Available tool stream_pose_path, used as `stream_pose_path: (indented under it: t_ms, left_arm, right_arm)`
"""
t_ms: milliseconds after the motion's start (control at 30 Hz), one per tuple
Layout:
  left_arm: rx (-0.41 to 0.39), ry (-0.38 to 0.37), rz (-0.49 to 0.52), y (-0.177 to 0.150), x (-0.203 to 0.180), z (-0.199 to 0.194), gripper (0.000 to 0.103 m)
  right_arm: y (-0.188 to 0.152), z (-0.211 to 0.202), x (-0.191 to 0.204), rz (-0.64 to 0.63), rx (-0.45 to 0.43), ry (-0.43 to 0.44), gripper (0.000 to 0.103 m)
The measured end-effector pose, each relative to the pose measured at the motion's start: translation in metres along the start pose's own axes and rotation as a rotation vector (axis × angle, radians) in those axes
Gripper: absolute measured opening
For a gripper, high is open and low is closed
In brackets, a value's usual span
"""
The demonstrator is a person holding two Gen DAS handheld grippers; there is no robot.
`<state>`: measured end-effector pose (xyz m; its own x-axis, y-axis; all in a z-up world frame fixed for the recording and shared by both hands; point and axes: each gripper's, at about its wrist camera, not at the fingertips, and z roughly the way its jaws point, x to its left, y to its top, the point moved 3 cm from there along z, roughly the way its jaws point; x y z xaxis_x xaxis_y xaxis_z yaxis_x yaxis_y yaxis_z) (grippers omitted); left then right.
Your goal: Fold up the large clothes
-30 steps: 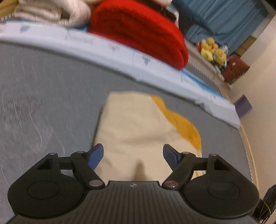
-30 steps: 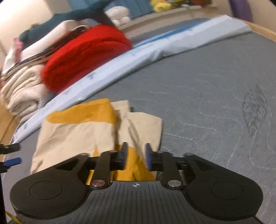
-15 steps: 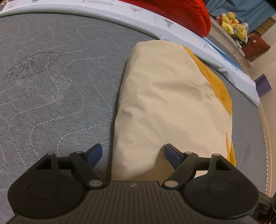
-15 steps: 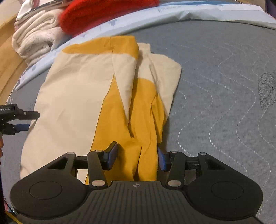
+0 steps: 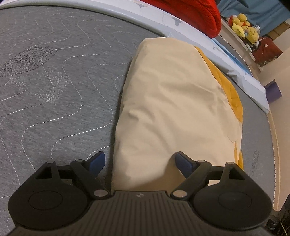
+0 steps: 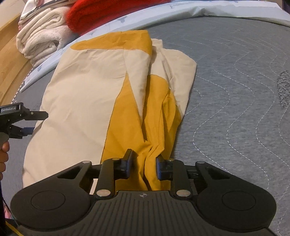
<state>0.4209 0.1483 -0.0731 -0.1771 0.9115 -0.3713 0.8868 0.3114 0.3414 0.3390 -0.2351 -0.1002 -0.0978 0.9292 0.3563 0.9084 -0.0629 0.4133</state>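
You had the cream and mustard garment (image 6: 87, 94) lying on the grey quilted mattress (image 5: 45, 94), already folded lengthwise into a long, narrow bundle, so in my judgement the fold was partly done and at least one crosswise fold was left. Nearest you, your right tool (image 6: 143, 166) had its fingers set a little apart on either side of a bunched ridge of mustard cloth at the near end; whether they were touching it or only bracketing it, I could not tell. Your left tool (image 5: 139, 160) had its fingers spread wide across the near left edge of the cream side, gripping nothing. Beyond the garment lay a pale blue sheet (image 5: 226, 59), then a red blanket (image 5: 190, 12) and folded white towels (image 6: 41, 38) at the far edge of the bed.
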Motion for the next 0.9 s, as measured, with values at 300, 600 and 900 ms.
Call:
stream_pose_path:
  t_ms: [300,600,900]
  left_arm:
    - [-0.118,-0.082,0.136,0.009,-0.017,-0.005,0.07]
    - [-0.037,-0.024,0.141,-0.003,-0.013,-0.02,0.07]
    - [-0.033,-0.073,0.164,-0.043,-0.008,-0.028,0.076]
  right_arm:
    - [-0.004,-0.006,0.006,0.001,0.01,0.068,0.007]
    - [-0.005,-0.015,0.016,-0.045,-0.024,0.024,0.005]
    - [0.0,-0.026,0.013,0.002,-0.079,-0.022,0.006]
